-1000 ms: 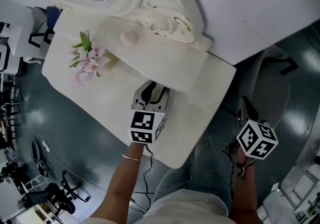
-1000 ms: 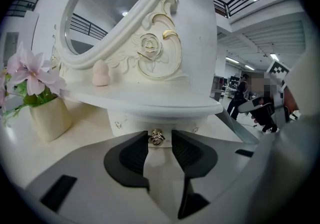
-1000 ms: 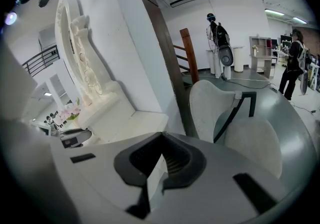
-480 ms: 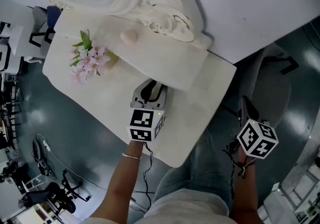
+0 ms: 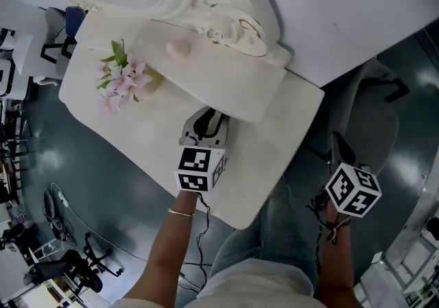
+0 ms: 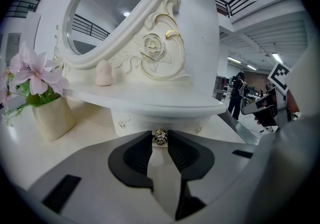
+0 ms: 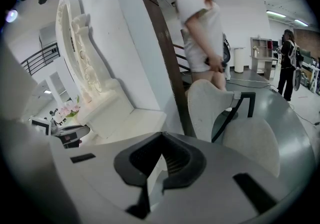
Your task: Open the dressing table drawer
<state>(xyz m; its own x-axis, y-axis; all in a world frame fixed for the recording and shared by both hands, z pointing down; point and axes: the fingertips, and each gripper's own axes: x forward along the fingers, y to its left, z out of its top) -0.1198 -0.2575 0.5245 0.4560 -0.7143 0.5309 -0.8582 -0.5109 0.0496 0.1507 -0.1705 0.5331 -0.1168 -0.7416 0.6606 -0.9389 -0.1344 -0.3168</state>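
The white dressing table's small drawer (image 6: 131,122) sits under the mirror shelf, with a metal knob (image 6: 159,138) at its middle. My left gripper (image 6: 159,140) reaches over the tabletop to the drawer front. Its jaws are closing, and the dark pads (image 6: 142,155) touch the knob on both sides. In the head view this left gripper (image 5: 208,121) points under the shelf (image 5: 226,87), which hides the drawer and knob. My right gripper (image 5: 337,142) hangs off the table's right side above the floor. The right gripper (image 7: 160,140) is shut, its tips meeting on nothing.
A vase of pink flowers (image 5: 122,80) stands at the tabletop's left, and a small pink ornament (image 5: 178,50) rests on the shelf. The ornate mirror (image 6: 112,11) rises behind. A pale chair (image 7: 235,123) stands right of the table, with a person (image 7: 200,28) beyond it.
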